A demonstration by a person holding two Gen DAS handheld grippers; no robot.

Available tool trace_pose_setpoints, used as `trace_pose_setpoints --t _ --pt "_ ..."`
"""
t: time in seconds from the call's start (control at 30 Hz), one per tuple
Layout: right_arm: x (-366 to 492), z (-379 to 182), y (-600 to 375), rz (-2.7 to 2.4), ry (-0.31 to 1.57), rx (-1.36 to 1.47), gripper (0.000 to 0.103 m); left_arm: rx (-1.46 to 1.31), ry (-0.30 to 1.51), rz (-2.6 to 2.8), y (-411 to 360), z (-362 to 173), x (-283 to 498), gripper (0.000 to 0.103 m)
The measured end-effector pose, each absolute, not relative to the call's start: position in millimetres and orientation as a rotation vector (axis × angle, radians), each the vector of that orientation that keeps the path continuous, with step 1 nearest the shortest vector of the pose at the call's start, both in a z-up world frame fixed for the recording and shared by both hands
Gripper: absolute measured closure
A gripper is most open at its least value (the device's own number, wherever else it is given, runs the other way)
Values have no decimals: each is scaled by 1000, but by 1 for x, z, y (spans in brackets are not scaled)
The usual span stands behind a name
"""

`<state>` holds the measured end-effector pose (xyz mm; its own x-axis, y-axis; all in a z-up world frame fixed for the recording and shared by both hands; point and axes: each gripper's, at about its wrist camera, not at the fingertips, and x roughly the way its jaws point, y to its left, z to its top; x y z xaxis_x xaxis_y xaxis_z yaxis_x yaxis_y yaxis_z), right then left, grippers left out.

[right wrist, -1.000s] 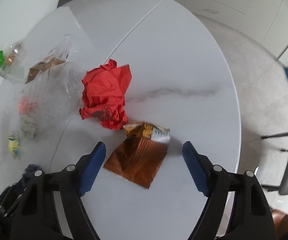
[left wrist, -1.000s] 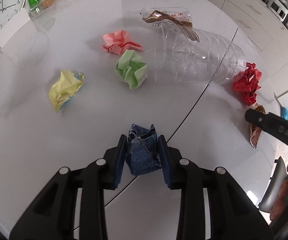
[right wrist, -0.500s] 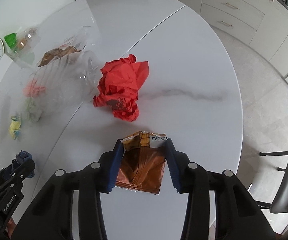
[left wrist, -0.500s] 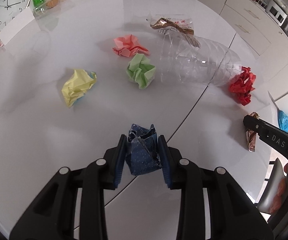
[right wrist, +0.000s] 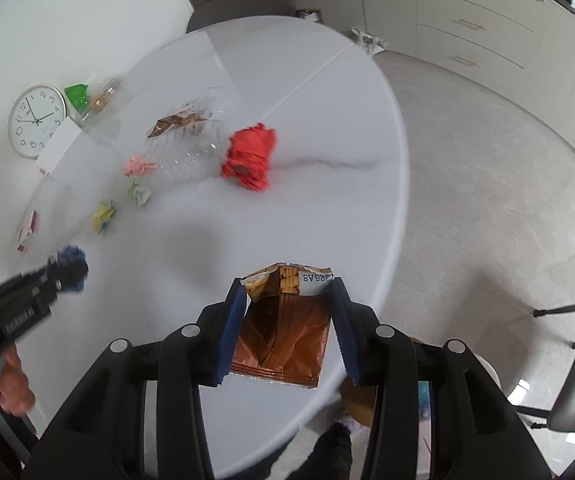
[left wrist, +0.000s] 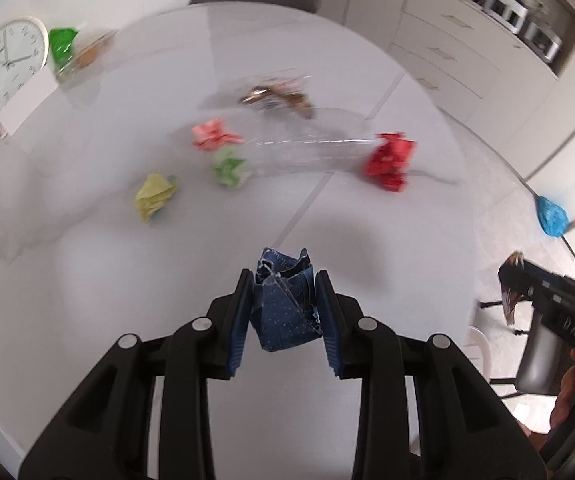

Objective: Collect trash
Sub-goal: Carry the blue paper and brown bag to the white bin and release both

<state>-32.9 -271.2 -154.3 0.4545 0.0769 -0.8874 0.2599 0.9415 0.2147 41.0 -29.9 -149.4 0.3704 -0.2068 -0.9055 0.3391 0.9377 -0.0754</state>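
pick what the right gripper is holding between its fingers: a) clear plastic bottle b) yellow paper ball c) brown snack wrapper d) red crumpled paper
c: in the right wrist view the right gripper has its fingers closed on the brown snack wrapper, while the red crumpled paper, the clear plastic bottle and the yellow paper ball lie on the table.

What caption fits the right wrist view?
Right gripper jaws clamp a brown foil snack wrapper above the white round table.
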Motion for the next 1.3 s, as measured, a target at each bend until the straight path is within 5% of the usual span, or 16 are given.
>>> trace_pose_setpoints --t 0.33,0.6,0.67,0.77,1.23,1.3 --pt "-121 -151 -326 -252 1099 393 58 223 1094 -526 -102 -125 -9 71" --pt "-183 -203 -366 -372 1198 487 56 313 1086 -655 -155 -123 -42 71" --pt "-195 -223 -376 -406 1258 521 24 341 1088 -703 -171 -125 -52 71" --pt "-212 -232 -386 -484 1274 547 7 397 1092 -785 -196 -128 -71 71" --pt "-304 -219 -442 -681 1203 662 3 589 1114 -1146 -304 -149 -168 71" --pt "-311 -217 -447 -689 1191 668 3 596 1113 -1164 -314 -151 -178 64"
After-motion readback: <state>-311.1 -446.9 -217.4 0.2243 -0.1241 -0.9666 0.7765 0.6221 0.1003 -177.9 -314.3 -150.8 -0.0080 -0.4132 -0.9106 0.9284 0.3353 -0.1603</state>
